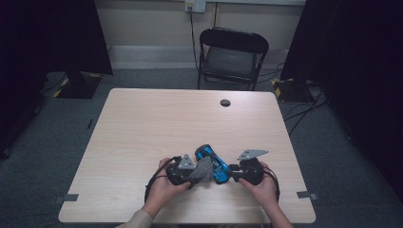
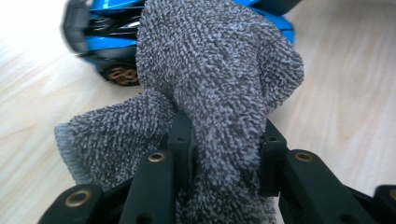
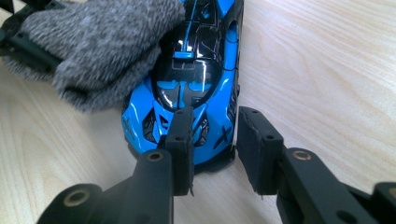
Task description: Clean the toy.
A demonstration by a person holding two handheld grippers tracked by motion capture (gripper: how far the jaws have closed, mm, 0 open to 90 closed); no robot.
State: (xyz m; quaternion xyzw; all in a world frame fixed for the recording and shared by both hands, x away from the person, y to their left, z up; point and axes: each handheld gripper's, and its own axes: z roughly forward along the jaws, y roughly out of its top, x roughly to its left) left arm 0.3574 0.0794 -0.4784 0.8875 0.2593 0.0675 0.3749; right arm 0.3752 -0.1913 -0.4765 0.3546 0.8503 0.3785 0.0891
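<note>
A pale wooden table bore a glossy blue and black toy sports car near its front edge. A fluffy grey terry cloth lay against the car's side, clamped in the left gripper. The right gripper was clamped on the car's nose.
</note>
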